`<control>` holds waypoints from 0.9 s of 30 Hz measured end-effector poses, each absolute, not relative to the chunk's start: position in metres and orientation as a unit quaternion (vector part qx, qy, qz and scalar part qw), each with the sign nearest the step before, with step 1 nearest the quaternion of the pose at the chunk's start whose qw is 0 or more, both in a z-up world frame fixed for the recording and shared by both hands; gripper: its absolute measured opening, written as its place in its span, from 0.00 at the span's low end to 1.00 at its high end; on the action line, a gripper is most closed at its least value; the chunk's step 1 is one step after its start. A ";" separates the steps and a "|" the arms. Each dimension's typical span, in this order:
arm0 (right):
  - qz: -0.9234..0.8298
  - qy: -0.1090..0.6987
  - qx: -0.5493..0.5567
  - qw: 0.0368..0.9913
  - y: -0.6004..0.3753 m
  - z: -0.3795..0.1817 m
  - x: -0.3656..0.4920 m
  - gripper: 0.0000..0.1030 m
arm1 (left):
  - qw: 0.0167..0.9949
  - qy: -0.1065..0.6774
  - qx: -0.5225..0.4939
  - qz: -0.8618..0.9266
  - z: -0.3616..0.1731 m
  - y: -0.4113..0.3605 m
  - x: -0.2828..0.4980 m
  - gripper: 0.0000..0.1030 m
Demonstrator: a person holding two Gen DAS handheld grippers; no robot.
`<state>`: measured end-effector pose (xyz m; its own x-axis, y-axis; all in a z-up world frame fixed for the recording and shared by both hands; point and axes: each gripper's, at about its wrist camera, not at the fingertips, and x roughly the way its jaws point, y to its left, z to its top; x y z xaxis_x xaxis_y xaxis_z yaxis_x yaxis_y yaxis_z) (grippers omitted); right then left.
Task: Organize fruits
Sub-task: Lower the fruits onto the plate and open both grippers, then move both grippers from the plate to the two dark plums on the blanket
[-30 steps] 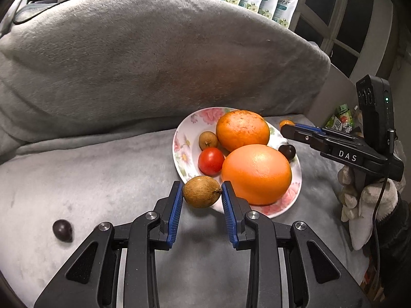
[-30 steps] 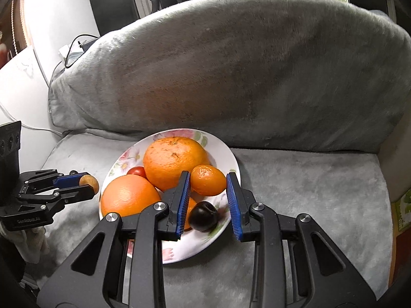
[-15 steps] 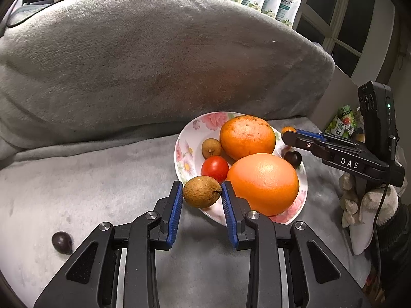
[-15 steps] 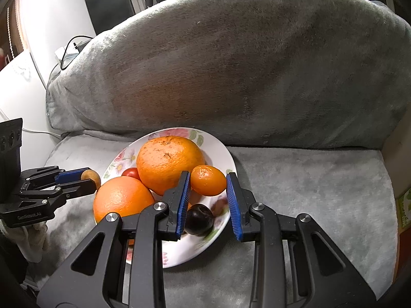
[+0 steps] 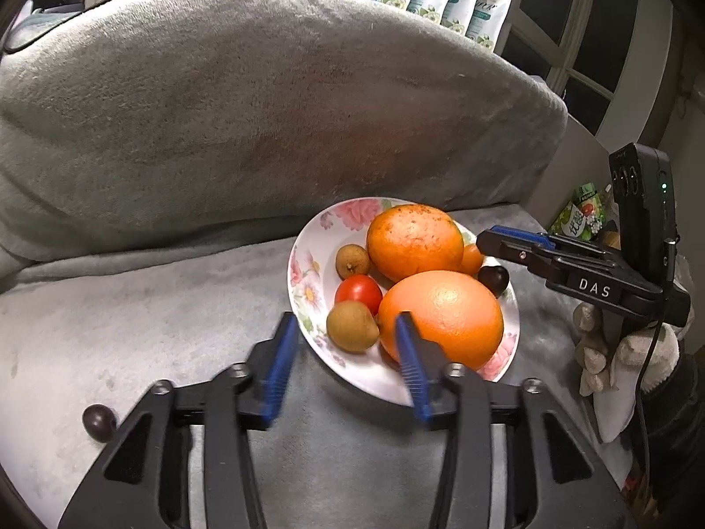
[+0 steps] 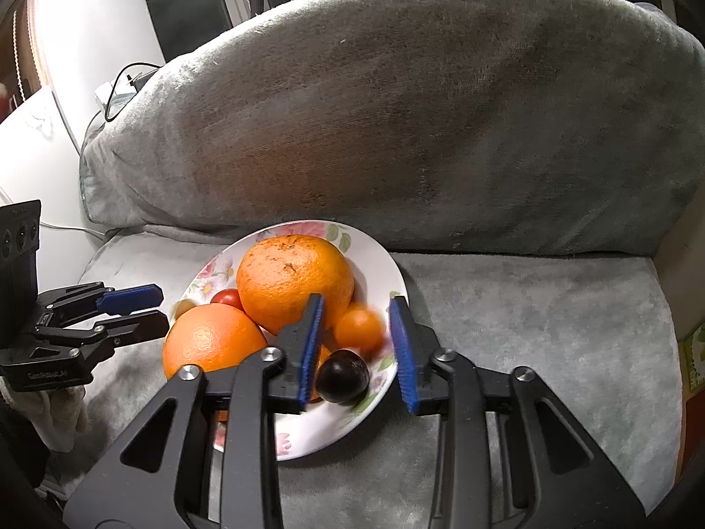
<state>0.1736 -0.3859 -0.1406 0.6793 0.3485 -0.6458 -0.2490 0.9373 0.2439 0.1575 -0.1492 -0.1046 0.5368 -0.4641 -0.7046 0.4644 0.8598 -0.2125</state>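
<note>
A: Biggest first. Grey sofa (image 5: 176, 317), seat and padded back, fills both views.

B: Then the floral plate (image 5: 304, 291) on the seat, far side close to the backrest. What's in it?

A: 2 big ones: the large orange (image 5: 445, 313) near-side, the speckled orange (image 5: 412, 240) behind it, touching. In the right wrist view a small mandarin (image 6: 359, 326) sits just right of the speckled one.

B: Smaller still?

A: A red tomato (image 5: 359, 291) between the 2 oranges on the plate's left side, a brown fruit (image 5: 351, 260) just beyond it, and a second brown fruit (image 5: 351, 325) on the plate at its near-left edge, touching the large orange. A dark plum (image 6: 343, 375) lies on the near-right rim area.

B: Left gripper (image 5: 343, 366)?

A: Jaws have just been opening. Released: the blue pads stand clear on both sides of the near brown fruit, which rests on the plate a little beyond the tips.

B: Right gripper (image 6: 356, 344)?

A: Same story, jaws just been opening, blurred with it. Released: the plum lies between the pads; against the left one I cannot tell contact, a clear gap to the right one.

B: Anything off the plate?

A: 1 small dark fruit (image 5: 99, 421) alone on the seat, far left, well apart from the plate. A gloved hand (image 5: 617, 374) shows under the right tool.
</note>
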 end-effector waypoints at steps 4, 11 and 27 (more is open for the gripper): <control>0.162 0.356 0.070 0.918 -0.385 -0.136 0.171 0.59 | 0.878 0.399 0.002 -0.265 -0.103 -0.148 0.156 0.50; 0.153 0.344 0.073 0.923 -0.384 -0.130 0.167 0.88 | 0.882 0.396 0.009 -0.257 -0.100 -0.147 0.151 0.72; 0.159 0.328 0.064 0.929 -0.370 -0.112 0.153 0.90 | 0.895 0.381 0.011 -0.232 -0.090 -0.122 0.140 0.74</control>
<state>0.1534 -0.3702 -0.1118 0.7337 0.3376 -0.5897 -0.2539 0.9412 0.2228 0.1405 -0.1216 -0.0902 0.6016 -0.4066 -0.6876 0.4230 0.8923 -0.1576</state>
